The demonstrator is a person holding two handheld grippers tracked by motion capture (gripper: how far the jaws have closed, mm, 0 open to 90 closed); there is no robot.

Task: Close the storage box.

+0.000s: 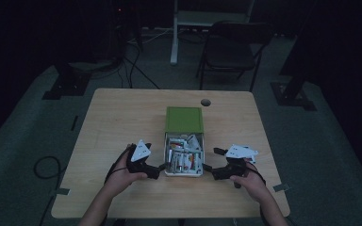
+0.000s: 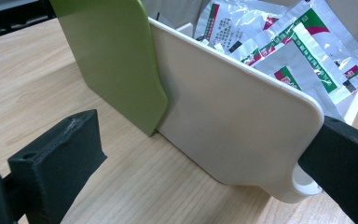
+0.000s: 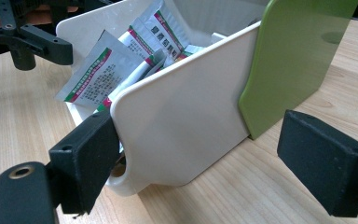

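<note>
A white box (image 1: 168, 155) stands mid-table, its green lid (image 1: 184, 119) slid toward the far end, and several foil sachets (image 1: 185, 155) lie inside it. My left gripper (image 1: 159, 168) is open at the box's near left corner. In the left gripper view, the left gripper (image 2: 200, 163) has one jaw beside the white side wall (image 2: 233, 121) and the other at the near end, with the lid (image 2: 112, 60) and sachets (image 2: 303, 51) beyond. My right gripper (image 1: 208, 169) is open at the near right corner. The right gripper (image 3: 205, 163) straddles the wall (image 3: 182, 121) below the lid (image 3: 293, 56) and sachets (image 3: 98, 74).
The wooden table (image 1: 118, 117) has a round cable hole (image 1: 205, 102) at its far edge. A folding chair (image 1: 231, 52) and a white stand leg (image 1: 174, 37) are on the dark floor beyond. The left gripper (image 3: 28, 42) appears far off in the right gripper view.
</note>
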